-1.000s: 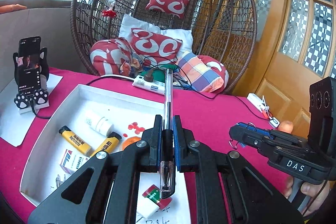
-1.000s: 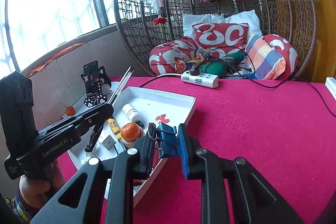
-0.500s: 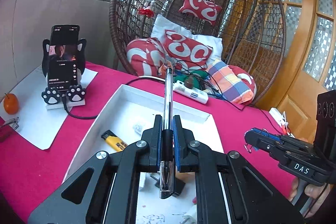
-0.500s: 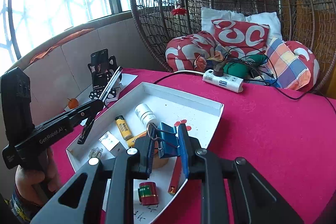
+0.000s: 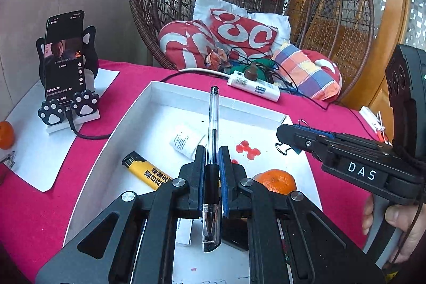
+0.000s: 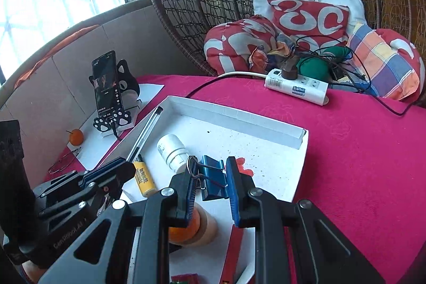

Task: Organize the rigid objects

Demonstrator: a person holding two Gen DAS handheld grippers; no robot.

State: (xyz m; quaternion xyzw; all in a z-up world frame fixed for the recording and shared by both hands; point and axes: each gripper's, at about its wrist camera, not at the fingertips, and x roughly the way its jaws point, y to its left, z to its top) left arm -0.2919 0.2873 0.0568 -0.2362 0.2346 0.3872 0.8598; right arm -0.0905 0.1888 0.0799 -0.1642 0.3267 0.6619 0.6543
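Observation:
My left gripper [image 5: 211,159] is shut on a clear ballpoint pen [image 5: 213,119] that sticks forward over the white tray [image 5: 186,95]. In the right wrist view the same gripper [image 6: 125,169] hangs over the tray's left rim with the pen [image 6: 145,135]. My right gripper [image 6: 211,177] is shut on a blue binder clip [image 6: 213,180] above the tray's [image 6: 239,116] middle; in the left wrist view it [image 5: 286,136] reaches in from the right. In the tray lie a yellow lighter [image 5: 145,172], a white bottle [image 5: 186,140] and an orange [image 5: 275,180].
A phone on a cat-shaped stand [image 5: 65,57] stands on white paper left of the tray, with a small orange [image 5: 5,135] and glasses [image 6: 65,159] nearby. A power strip [image 5: 253,87] with cables lies behind the tray. A wicker chair [image 5: 332,4] with cushions closes the back.
Both grippers have moved forward and lower over the tray, so it and its contents look closer. The pen and the binder clip stay gripped as before.

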